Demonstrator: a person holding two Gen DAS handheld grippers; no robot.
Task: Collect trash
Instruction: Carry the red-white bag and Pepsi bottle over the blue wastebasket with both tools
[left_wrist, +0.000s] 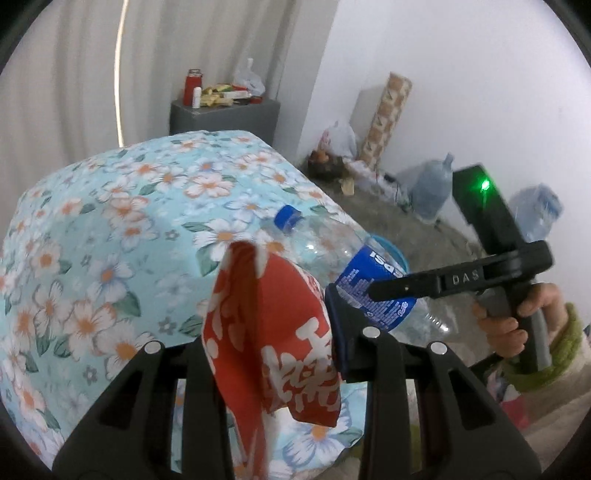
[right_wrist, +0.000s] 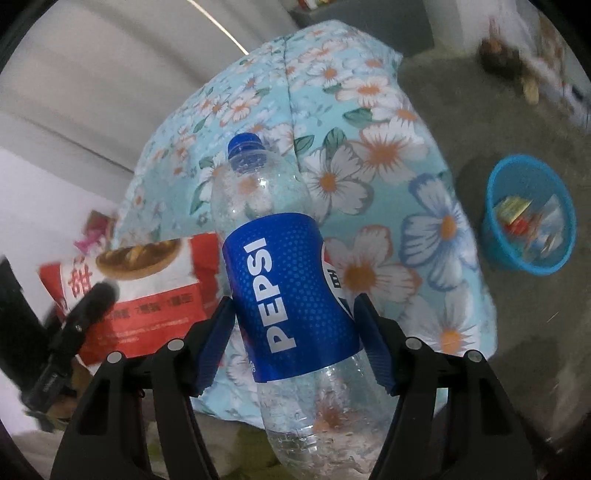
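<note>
In the right wrist view my right gripper (right_wrist: 295, 339) is shut on an empty clear Pepsi bottle (right_wrist: 288, 288) with a blue label and blue cap, and both blue pads press on the label. In the left wrist view my left gripper (left_wrist: 273, 332) is shut on a red snack bag (left_wrist: 266, 332) with white characters, which hangs between the fingers and hides the left one. The bottle (left_wrist: 369, 284) and right gripper (left_wrist: 373, 295) are just right of the bag. On the grey floor to the right stands a blue basket (right_wrist: 532, 266) with several wrappers inside. Its rim (left_wrist: 397, 253) peeks out behind the bottle.
A bed with a light-blue floral cover (left_wrist: 129, 229) fills the middle of both views. Behind it a grey cabinet (left_wrist: 221, 114) carries small items. Along the white wall are a patterned roll (left_wrist: 388, 118), plastic bags (left_wrist: 340, 136) and two large water jugs (left_wrist: 432, 188). A hand (left_wrist: 509, 317) holds the right gripper's handle.
</note>
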